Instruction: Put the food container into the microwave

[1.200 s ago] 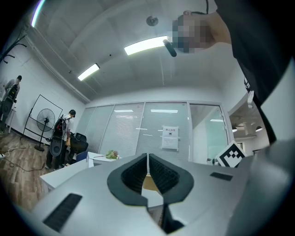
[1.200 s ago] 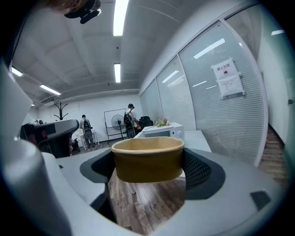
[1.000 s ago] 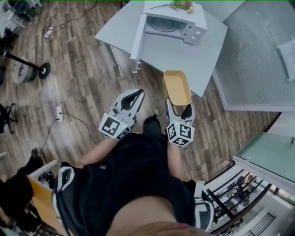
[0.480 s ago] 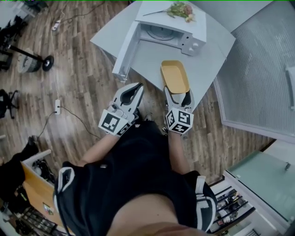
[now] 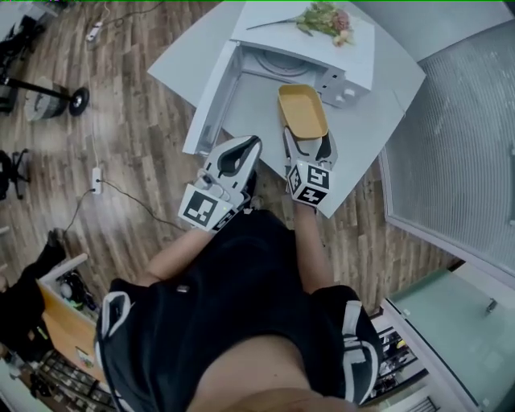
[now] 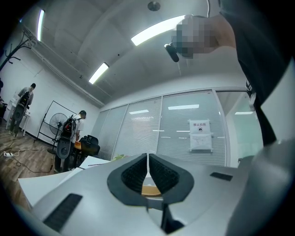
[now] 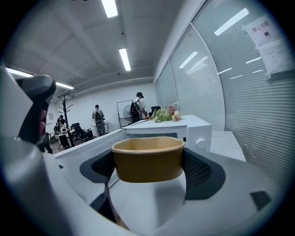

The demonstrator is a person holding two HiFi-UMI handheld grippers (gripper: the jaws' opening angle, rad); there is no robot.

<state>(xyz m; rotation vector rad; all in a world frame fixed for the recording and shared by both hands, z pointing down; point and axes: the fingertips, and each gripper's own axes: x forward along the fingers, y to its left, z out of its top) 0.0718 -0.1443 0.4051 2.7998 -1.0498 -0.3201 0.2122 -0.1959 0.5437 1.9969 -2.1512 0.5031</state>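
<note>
A tan food container (image 5: 302, 110) (image 7: 148, 158) is held out in front of the white microwave (image 5: 314, 56) (image 7: 184, 130), with my right gripper (image 5: 310, 150) (image 7: 150, 173) shut on its near end. The microwave's door (image 5: 211, 100) stands wide open to the left, and its glass turntable (image 5: 278, 64) shows inside. The container hangs above the white table (image 5: 362, 137), just short of the microwave's opening. My left gripper (image 5: 236, 155) (image 6: 147, 171) is shut with nothing in it, beside the door's near end.
A bunch of flowers (image 5: 322, 16) lies on top of the microwave. A frosted glass wall (image 5: 467, 121) runs along the right. A power strip with a cable (image 5: 96, 180) lies on the wood floor at left. People and a fan (image 7: 123, 112) stand far off across the room.
Both grippers have come closer to the table and microwave. The container now hangs over the table in front of the open microwave. The left gripper has reached the door's near end.
</note>
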